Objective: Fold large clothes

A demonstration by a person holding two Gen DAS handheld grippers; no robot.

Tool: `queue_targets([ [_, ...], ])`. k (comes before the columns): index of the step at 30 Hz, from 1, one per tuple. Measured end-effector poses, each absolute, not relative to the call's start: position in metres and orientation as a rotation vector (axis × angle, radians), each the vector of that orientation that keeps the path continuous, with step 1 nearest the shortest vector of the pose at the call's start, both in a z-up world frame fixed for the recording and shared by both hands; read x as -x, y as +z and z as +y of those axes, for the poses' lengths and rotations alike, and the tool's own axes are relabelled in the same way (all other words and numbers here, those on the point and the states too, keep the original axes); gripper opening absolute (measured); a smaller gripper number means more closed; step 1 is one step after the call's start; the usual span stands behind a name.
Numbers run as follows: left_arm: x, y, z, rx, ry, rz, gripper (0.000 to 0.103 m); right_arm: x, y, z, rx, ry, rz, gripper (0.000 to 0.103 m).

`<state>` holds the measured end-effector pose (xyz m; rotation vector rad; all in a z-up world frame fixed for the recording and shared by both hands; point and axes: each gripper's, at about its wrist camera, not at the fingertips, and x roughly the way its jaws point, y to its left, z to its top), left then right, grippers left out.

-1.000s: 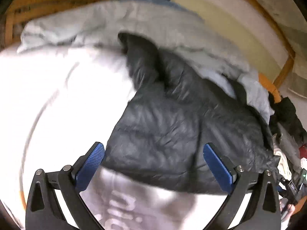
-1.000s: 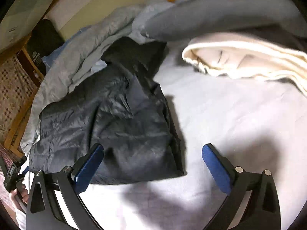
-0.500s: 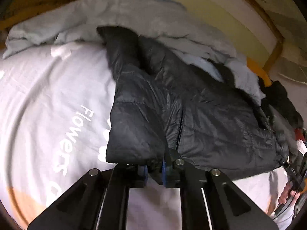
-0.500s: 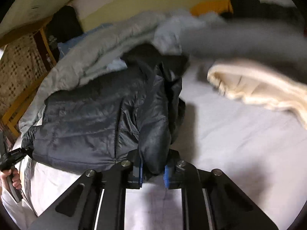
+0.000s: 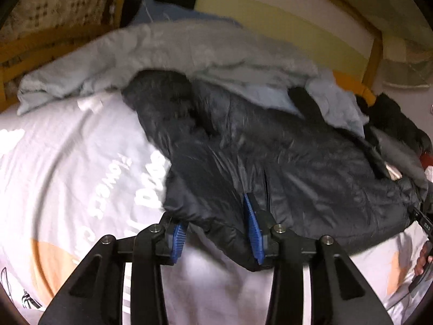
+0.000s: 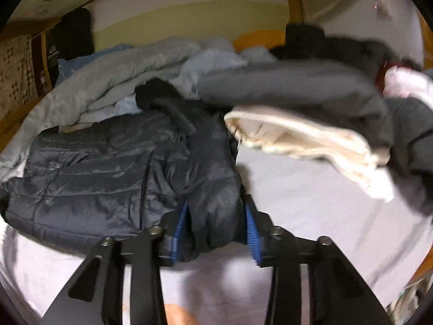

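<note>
A dark quilted puffer jacket (image 5: pixel 297 168) lies spread on the pale printed bed sheet (image 5: pixel 67 162), zip up the middle. My left gripper (image 5: pixel 215 234) is at its near hem. Its jaws are opening, and a fold of the hem lies loosely between the blue pads (image 5: pixel 253 230). In the right wrist view the same jacket (image 6: pixel 94 168) stretches to the left. My right gripper (image 6: pixel 215 228) is at the other hem corner, jaws also opening, with a bulge of jacket fabric filling the gap between them.
A crumpled grey duvet (image 5: pixel 176 48) lies behind the jacket against the wooden bed frame (image 5: pixel 374 54). A grey garment (image 6: pixel 284 86) and a cream fleece one (image 6: pixel 303 135) lie at the right. A person's hand (image 5: pixel 423 254) shows at the right edge.
Both grippers went from wide open above the jacket's edge to shut on its hem, drew it along the bed, and now their jaws have parted again with the fabric between them.
</note>
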<state>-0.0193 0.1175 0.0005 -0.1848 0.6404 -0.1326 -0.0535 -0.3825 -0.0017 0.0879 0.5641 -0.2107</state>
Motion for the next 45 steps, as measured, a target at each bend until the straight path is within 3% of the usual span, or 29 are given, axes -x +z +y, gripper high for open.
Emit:
queue_targets([
  [1, 0.020, 0.003, 0.120, 0.178, -0.115, 0.610, 0.048, 0.056, 0.001, -0.380, -0.075, -0.218, 0.546, 0.050],
  [3, 0.028, 0.010, 0.126, 0.168, -0.079, 0.536, 0.062, 0.063, 0.008, -0.380, -0.086, -0.229, 0.494, 0.071],
  [4, 0.030, 0.013, 0.128, 0.163, -0.067, 0.505, 0.070, 0.064, 0.011, -0.382, -0.104, -0.222, 0.472, 0.074],
  [7, 0.035, 0.022, 0.129, 0.178, -0.105, 0.459, 0.071, 0.072, 0.018, -0.386, -0.159, -0.189, 0.424, 0.079],
  [8, 0.036, 0.022, 0.129, 0.192, -0.130, 0.455, 0.071, 0.072, 0.019, -0.386, -0.174, -0.174, 0.418, 0.087],
  [9, 0.034, 0.021, 0.127, 0.205, -0.153, 0.463, 0.071, 0.073, 0.020, -0.387, -0.193, -0.162, 0.412, 0.089],
  [15, 0.021, 0.005, 0.103, 0.170, -0.206, 0.569, 0.072, 0.062, 0.008, -0.382, -0.266, -0.121, 0.464, 0.093],
  [19, 0.012, -0.010, 0.085, 0.133, -0.206, 0.644, 0.084, 0.049, -0.003, -0.368, -0.257, -0.059, 0.532, 0.093],
  [22, -0.005, -0.034, 0.071, 0.050, -0.141, 0.810, 0.091, 0.028, -0.018, -0.351, -0.175, 0.016, 0.668, 0.093],
  [24, -0.007, -0.042, 0.066, 0.044, -0.129, 0.834, 0.094, 0.014, -0.037, -0.344, -0.124, -0.019, 0.750, 0.093],
  [27, -0.005, -0.045, 0.067, 0.056, -0.121, 0.864, 0.096, 0.015, -0.041, -0.329, -0.038, -0.066, 0.725, 0.095],
  [30, 0.006, -0.051, 0.075, 0.116, -0.131, 0.846, 0.097, 0.013, -0.047, -0.317, 0.049, -0.122, 0.716, 0.103],
  [45, 0.017, -0.035, 0.072, 0.070, -0.121, 0.730, 0.099, 0.017, -0.043, -0.325, 0.008, -0.122, 0.687, 0.103],
])
